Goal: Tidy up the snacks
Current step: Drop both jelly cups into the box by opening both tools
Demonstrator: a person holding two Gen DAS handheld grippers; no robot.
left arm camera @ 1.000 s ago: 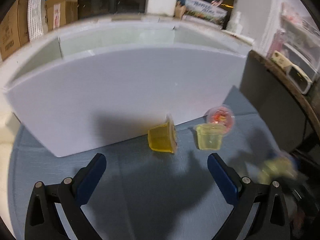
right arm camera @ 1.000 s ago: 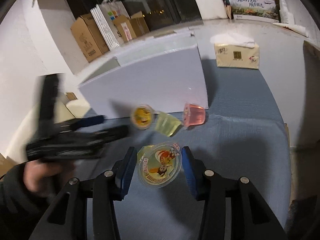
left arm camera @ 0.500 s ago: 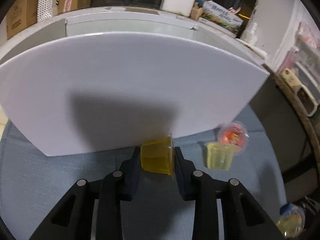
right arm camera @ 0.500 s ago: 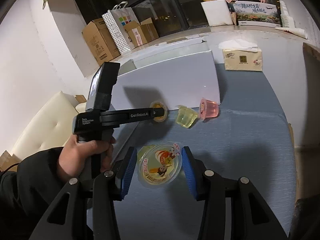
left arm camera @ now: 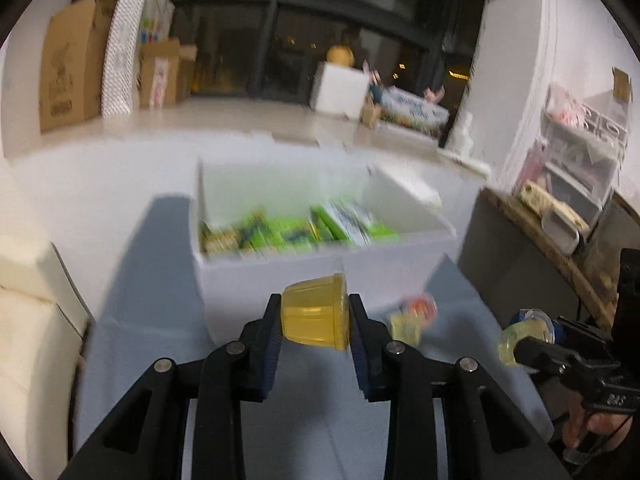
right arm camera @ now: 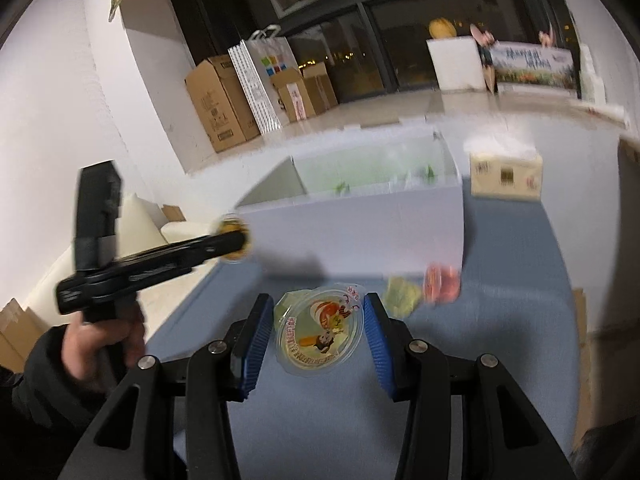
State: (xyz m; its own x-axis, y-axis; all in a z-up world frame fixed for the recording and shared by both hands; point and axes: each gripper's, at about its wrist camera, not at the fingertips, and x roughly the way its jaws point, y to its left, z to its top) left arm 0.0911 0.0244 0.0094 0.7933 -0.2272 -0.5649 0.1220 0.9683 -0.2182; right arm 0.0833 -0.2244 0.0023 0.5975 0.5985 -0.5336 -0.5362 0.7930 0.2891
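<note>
My left gripper (left arm camera: 314,322) is shut on a yellow jelly cup (left arm camera: 314,316), held in the air in front of the white storage box (left arm camera: 276,276). The box holds several green snack packets (left arm camera: 296,232). My right gripper (right arm camera: 318,330) is shut on a pale yellow-green jelly cup (right arm camera: 320,330) with a cartoon lid, above the blue cloth. A pale yellow jelly cup (right arm camera: 402,294) and a pink jelly cup (right arm camera: 442,284) lie on the cloth by the box's front wall. The left gripper also shows in the right wrist view (right arm camera: 230,242).
A tissue box (right arm camera: 506,174) stands right of the white box (right arm camera: 360,232). Cardboard boxes (right arm camera: 218,104) and a paper bag (right arm camera: 260,84) stand at the back. A cream sofa (left arm camera: 36,312) is at the left; a wooden shelf (left arm camera: 560,248) with clutter is at the right.
My left gripper closed on the yellow jelly cup, then lifted it up off the cloth to above the box's front wall. My right gripper kept its cup and rose a little.
</note>
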